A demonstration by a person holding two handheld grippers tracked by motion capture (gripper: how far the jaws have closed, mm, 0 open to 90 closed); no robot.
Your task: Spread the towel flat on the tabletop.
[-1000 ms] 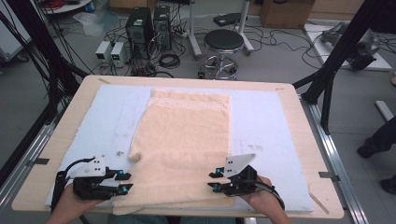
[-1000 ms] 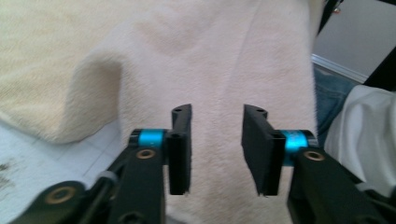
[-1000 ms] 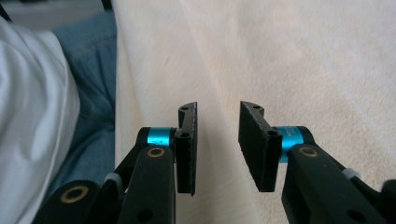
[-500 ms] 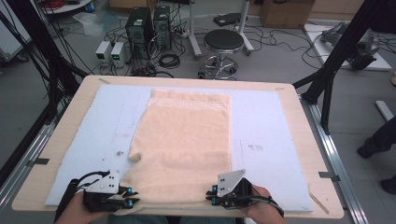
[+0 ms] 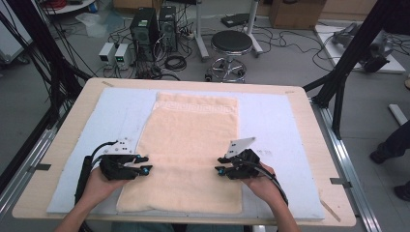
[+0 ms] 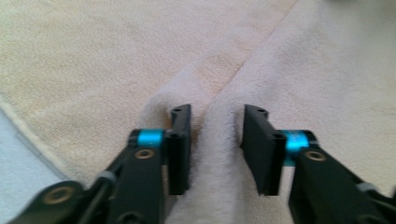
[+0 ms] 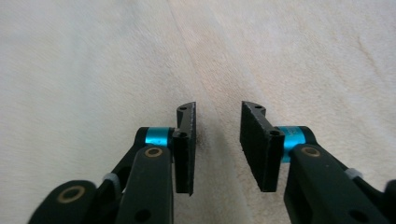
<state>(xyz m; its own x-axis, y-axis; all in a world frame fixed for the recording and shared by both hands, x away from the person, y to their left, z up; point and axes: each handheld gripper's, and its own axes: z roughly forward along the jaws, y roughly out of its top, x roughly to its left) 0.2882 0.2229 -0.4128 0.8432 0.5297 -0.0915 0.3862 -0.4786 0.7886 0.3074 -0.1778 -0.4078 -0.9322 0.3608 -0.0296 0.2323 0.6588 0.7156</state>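
The left gripper and the right gripper are sitting low over the near half of the peach towel, one at each long edge, jaws pointing inward toward each other. Both pairs of jaws have just been opening and are now standing apart. In the left gripper view a raised ridge of towel is running up between the left gripper's pads, but whether the pads are pressing on it is hard to make out. In the right gripper view the right gripper is hovering over flat pile with a faint crease passing between its jaws, nothing clamped. The high view is not showing that ridge or crease at all. The towel is lying flat on the pale blue mat on the wooden table, its long axis running from the person's edge toward the far edge, the patterned border at the far end. Beyond the table a round stool is standing on the floor
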